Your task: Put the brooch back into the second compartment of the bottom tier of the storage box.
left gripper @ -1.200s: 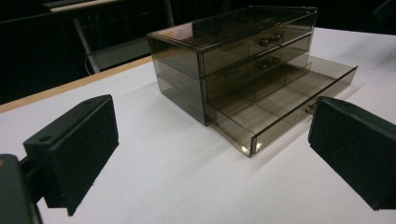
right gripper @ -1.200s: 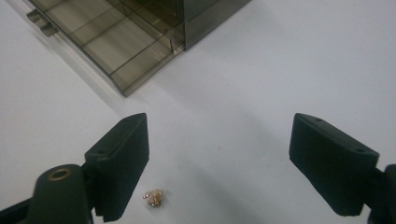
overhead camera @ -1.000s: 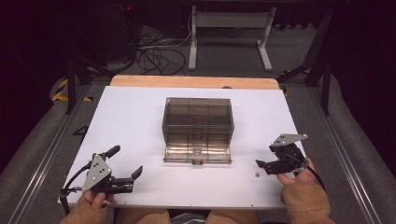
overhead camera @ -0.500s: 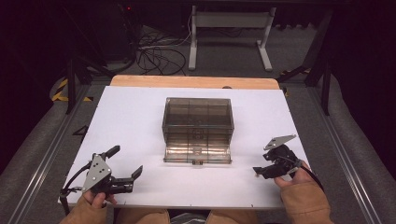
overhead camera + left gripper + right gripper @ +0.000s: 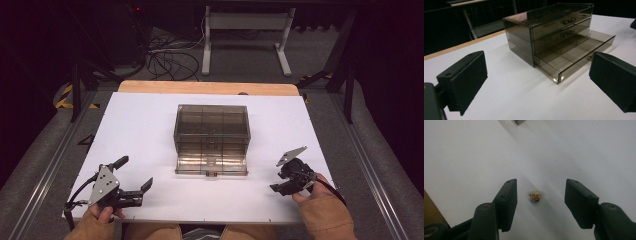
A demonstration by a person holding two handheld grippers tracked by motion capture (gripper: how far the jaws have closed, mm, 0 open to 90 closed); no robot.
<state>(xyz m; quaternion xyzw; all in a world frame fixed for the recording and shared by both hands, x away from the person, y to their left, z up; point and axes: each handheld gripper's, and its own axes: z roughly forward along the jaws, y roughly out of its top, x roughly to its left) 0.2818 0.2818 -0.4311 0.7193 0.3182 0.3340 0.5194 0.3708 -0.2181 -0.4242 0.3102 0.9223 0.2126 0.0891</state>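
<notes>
Small gold trinket [image 5: 535, 195] — lying on the white bench [image 5: 140, 125], near right, between the pads of the right claw [image 5: 281, 181], untouched; jaws lately closing, a gap left on each side. Left claw [image 5: 134, 176] — held wide apart, near left. Smoked plastic drawer box [image 5: 211, 137] — mid-bench, bottom drawer pulled out.

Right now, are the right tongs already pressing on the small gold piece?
No, the small gold piece lies on the table between the right tongs, with clear gaps either side.

The tiny gold piece [image 5: 535, 196] is too small to identify (an earring, perhaps).
</notes>
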